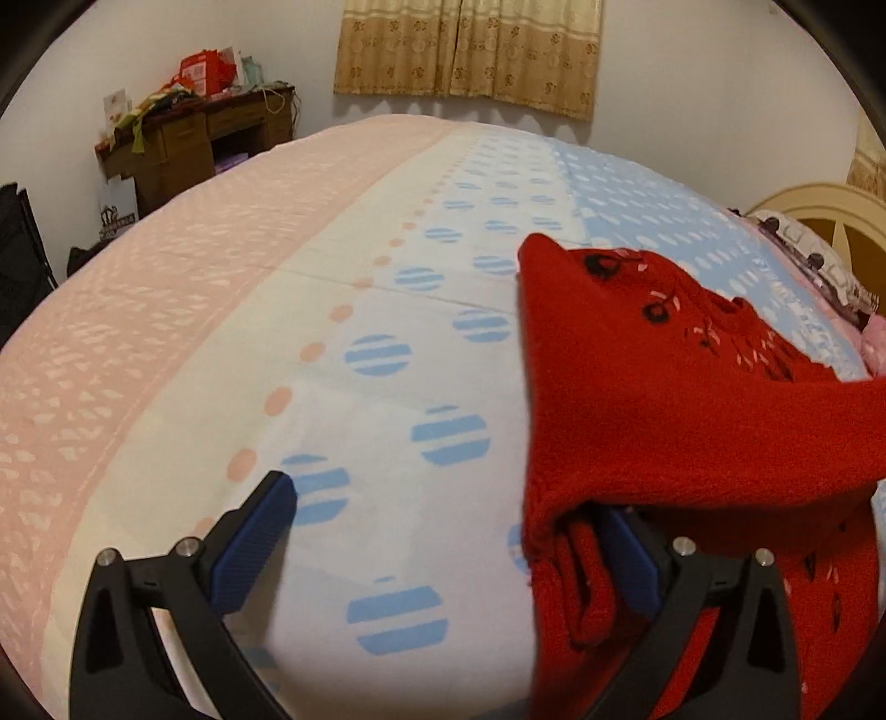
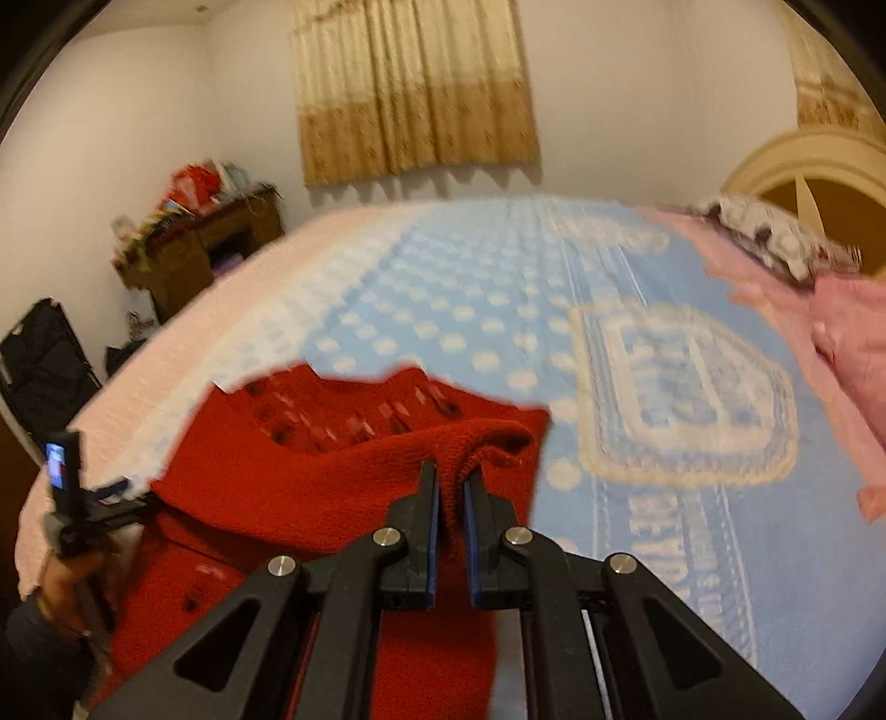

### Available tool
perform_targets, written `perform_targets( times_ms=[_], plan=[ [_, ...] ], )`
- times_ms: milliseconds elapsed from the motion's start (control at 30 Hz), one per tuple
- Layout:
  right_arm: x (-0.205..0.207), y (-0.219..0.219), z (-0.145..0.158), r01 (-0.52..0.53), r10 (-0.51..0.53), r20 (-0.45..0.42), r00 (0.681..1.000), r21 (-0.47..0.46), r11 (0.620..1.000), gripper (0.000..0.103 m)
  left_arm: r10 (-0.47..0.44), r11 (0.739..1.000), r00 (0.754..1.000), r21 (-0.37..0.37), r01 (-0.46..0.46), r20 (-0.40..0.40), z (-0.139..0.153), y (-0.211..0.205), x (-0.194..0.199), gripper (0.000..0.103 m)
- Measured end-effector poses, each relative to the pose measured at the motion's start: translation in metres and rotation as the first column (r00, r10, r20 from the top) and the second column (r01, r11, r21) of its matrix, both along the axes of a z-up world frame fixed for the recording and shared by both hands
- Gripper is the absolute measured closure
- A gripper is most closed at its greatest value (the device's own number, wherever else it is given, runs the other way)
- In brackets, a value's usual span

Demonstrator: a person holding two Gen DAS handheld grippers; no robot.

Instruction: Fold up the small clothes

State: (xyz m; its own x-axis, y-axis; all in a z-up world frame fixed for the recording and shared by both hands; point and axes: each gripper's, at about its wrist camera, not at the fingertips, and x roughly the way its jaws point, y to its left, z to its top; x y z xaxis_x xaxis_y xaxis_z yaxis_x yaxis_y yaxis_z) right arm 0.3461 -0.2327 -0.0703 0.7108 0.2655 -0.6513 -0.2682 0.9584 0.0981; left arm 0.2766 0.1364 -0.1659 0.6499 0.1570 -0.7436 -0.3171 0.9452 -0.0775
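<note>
At the far left of the left wrist view a dark chair (image 1: 22, 243) is seen against the wall, and beside it a brown desk (image 1: 194, 144) is piled with bags and boxes. A curtain (image 1: 470, 50) is hung on the wall behind the bed. The bed (image 1: 221, 310) is covered by a sheet banded in pink, cream and blue with striped dots.

The left claw (image 1: 443, 531) is spread wide over the sheet. Its left finger is held clear above the cloth, and its right finger is tucked under the lifted edge of the red sweater (image 1: 664, 399); nothing is pinched between the two. The red sweater is spread on the blue part of the sheet, right of the middle, with black and pale stitching across its chest. A sleeve is drawn across it toward the right edge of the picture.

In the right wrist view, which is blurred, a hand (image 2: 66, 581) on the other handle is seen at the lower left. The red sweater (image 2: 310, 476) is laid on the bed below the middle, and a fold of its knit edge is raised off the bed. The right claw (image 2: 451, 487) is pressed together on that fold. Further right a pink blanket (image 2: 847, 338) is bunched near the cream headboard (image 2: 803, 160).
</note>
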Motion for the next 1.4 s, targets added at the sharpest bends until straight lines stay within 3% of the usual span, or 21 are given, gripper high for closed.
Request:
perform_targets(
  times_ms=[67, 233, 333, 400, 467, 500, 633, 733, 867, 967, 1000, 1133, 1300, 1400],
  plan=[
    [0.007, -0.006, -0.028, 0.017, -0.018, -0.06, 0.998, -0.013, 1.0, 0.096, -0.003, 1.0, 1.0, 0.014, 0.003, -0.004, 0.0, -0.003, -0.001, 0.0],
    [0.014, -0.021, -0.077, 0.056, -0.06, -0.172, 0.983, -0.029, 0.998, 0.096, 0.012, 0.999, 1.0, -0.041, -0.012, 0.016, -0.002, 0.009, -0.007, 0.0],
    [0.009, -0.028, -0.087, 0.06, -0.063, -0.172, 0.983, -0.024, 0.998, 0.091, 0.005, 1.0, 1.0, -0.027, -0.005, 0.009, -0.001, 0.006, -0.011, 0.0],
    [0.005, -0.032, -0.086, 0.071, -0.075, -0.181, 0.981, -0.026, 0.997, 0.08, 0.005, 0.999, 1.0, -0.039, -0.004, 0.015, 0.0, 0.007, -0.021, 0.0],
    [-0.001, -0.036, -0.083, 0.109, -0.117, -0.17, 0.978, -0.056, 0.992, 0.04, 0.004, 0.998, 1.0, -0.068, -0.003, 0.024, 0.002, 0.009, -0.032, 0.0],
    [-0.003, -0.039, -0.081, 0.117, -0.124, -0.163, 0.979, -0.055, 0.992, 0.038, 0.019, 0.997, 0.999, -0.08, -0.016, 0.032, 0.006, 0.012, -0.041, 0.0],
    [-0.016, -0.039, -0.062, 0.107, -0.109, -0.087, 0.99, -0.031, 0.994, 0.038, 0.059, 0.995, 0.994, -0.082, -0.052, 0.087, 0.022, 0.022, -0.058, 0.0],
    [-0.018, -0.015, -0.047, 0.019, -0.019, -0.036, 0.999, -0.02, 1.0, 0.038, 0.076, 0.994, 0.988, -0.092, -0.064, 0.134, 0.034, 0.024, -0.05, 0.0],
    [-0.001, 0.023, -0.059, -0.09, 0.086, -0.097, 0.992, -0.037, 0.995, 0.038, 0.016, 0.999, 0.996, -0.049, -0.012, 0.091, 0.028, 0.005, -0.022, 0.0],
    [0.017, 0.027, -0.089, -0.064, 0.052, -0.203, 0.978, -0.055, 0.996, 0.038, -0.004, 1.0, 1.0, 0.031, 0.005, -0.015, 0.004, -0.01, -0.005, 0.0],
    [0.017, 0.026, -0.093, -0.059, 0.045, -0.193, 0.98, -0.068, 0.996, 0.038, -0.016, 1.0, 0.999, 0.024, 0.017, -0.041, -0.004, -0.011, -0.003, 0.0],
    [0.001, 0.035, -0.086, -0.089, 0.069, -0.147, 0.987, -0.133, 0.987, 0.038, -0.018, 1.0, 0.999, -0.005, 0.017, -0.027, -0.004, -0.005, -0.009, 0.0],
    [-0.009, 0.036, -0.097, -0.131, 0.104, -0.185, 0.977, -0.138, 0.982, 0.038, 0.012, 1.0, 1.0, 0.002, -0.012, -0.004, -0.003, -0.002, -0.018, 0.0],
    [-0.023, 0.031, -0.091, -0.108, 0.091, -0.128, 0.988, -0.127, 0.986, 0.039, 0.032, 0.999, 0.999, -0.003, -0.032, 0.003, -0.002, -0.001, -0.024, 0.0]
  ],
)
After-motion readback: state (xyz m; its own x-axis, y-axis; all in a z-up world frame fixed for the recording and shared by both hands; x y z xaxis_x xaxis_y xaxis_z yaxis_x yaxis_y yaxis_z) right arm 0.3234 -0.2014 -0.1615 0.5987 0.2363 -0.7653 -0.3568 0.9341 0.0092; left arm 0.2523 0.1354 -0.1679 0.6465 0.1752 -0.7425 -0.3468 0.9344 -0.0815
